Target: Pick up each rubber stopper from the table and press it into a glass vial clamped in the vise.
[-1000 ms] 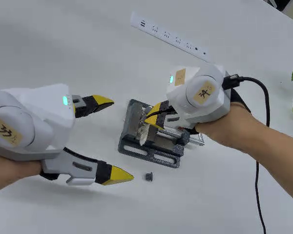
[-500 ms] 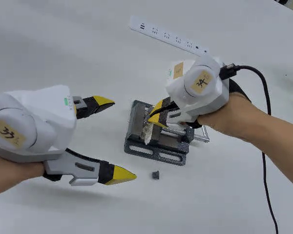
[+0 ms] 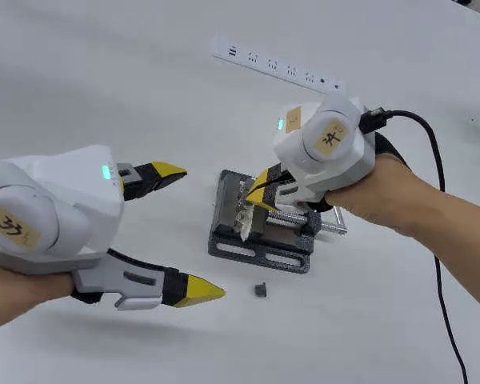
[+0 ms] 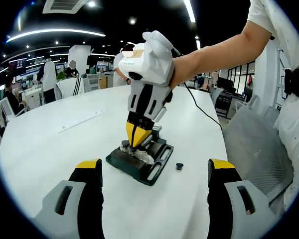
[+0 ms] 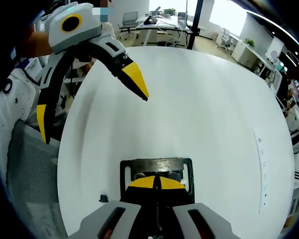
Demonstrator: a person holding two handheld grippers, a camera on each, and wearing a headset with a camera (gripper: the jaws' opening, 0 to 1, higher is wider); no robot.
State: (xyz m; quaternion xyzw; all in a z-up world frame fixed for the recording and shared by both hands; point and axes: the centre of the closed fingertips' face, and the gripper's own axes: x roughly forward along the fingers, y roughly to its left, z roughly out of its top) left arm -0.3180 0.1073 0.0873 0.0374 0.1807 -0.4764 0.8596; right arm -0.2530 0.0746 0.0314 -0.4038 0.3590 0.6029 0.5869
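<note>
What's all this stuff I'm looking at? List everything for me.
table: one, white, under everything
vise: one, dark grey, middle of the table
vials: count unclear, clear glass, clamped in the vise
stopper: one, dark, on the table beside the vise
power strip: one, white, far side of the table
cable: one, black, running from the right gripper
left gripper: one, white with yellow tips, open, left of the vise
right gripper: one, same colours, shut, tips at the vials

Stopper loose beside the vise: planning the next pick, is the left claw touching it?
Apart. The head view shows bare table between the stopper and the left claw, whose tips are open.
</note>
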